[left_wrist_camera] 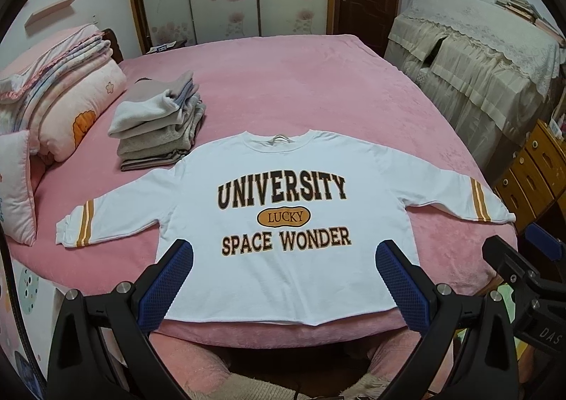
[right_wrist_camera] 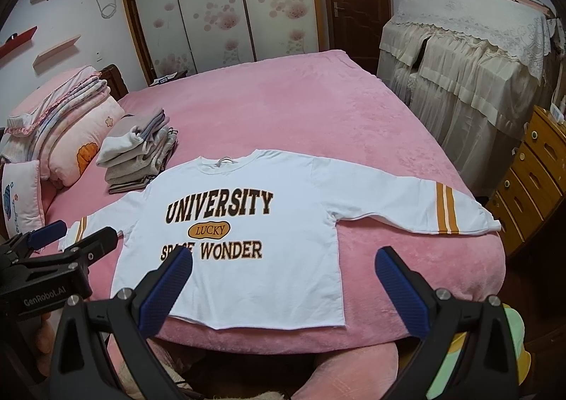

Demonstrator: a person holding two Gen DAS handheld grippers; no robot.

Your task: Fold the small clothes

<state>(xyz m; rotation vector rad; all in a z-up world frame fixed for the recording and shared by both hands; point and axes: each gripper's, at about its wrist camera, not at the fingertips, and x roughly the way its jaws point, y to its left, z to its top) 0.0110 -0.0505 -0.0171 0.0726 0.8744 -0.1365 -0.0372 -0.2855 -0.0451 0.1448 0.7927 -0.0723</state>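
White sweatshirt (left_wrist_camera: 283,202) lay flat, sleeves spread, mid-frame on the pink bed (left_wrist_camera: 283,88). Folded clothes stack (left_wrist_camera: 159,124) sat upper left of it. Left tongs (left_wrist_camera: 283,279) and right tongs (right_wrist_camera: 283,279) both hung wide open, holding nothing.

pink bed (left_wrist_camera: 283,88) has the white sweatshirt (left_wrist_camera: 283,209) flat by the near edge; folded clothes stack (left_wrist_camera: 159,117) and bedding (left_wrist_camera: 63,99) sit along its left edge
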